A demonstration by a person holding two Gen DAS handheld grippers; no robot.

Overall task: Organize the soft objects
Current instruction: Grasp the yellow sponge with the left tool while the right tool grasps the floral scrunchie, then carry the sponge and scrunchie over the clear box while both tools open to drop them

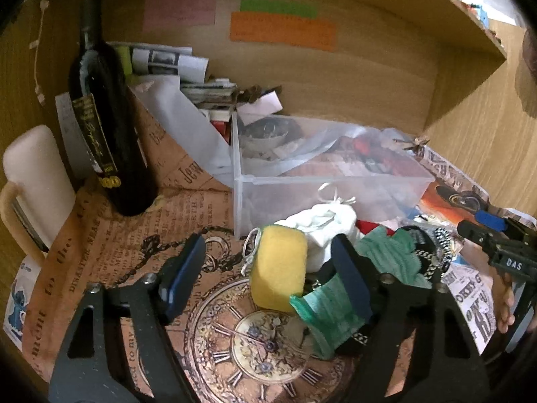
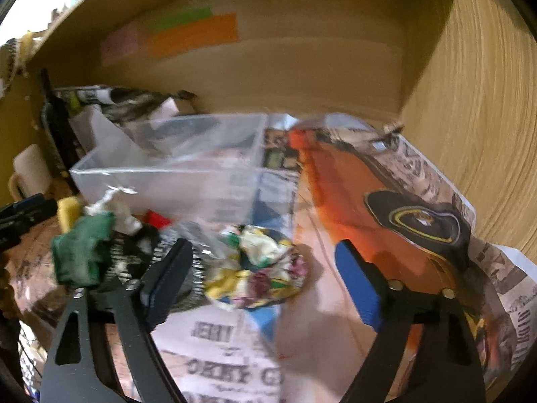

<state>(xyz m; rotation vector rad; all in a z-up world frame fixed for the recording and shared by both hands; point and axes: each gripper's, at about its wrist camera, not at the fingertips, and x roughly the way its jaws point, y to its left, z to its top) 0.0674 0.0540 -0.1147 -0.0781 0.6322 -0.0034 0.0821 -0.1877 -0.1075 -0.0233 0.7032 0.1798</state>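
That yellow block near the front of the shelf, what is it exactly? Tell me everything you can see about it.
The yellow sponge looks like a soft, porous foam block with rounded corners, standing upright on the clock-printed paper. It sits between the open fingers of the left gripper, ungripped. A white drawstring pouch lies behind it, and a green cloth is pressed against its right side.

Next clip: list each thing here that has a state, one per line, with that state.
left gripper: open, fingers either side of the sponge.
right gripper: open, holding nothing.
yellow sponge: upright on the mat, ungripped.
green cloth: crumpled, beside the sponge.
white pouch: drawstring tied shut.
floral cloth: crumpled on the paper.
clear bin: open-topped, upright.
wine bottle: upright.
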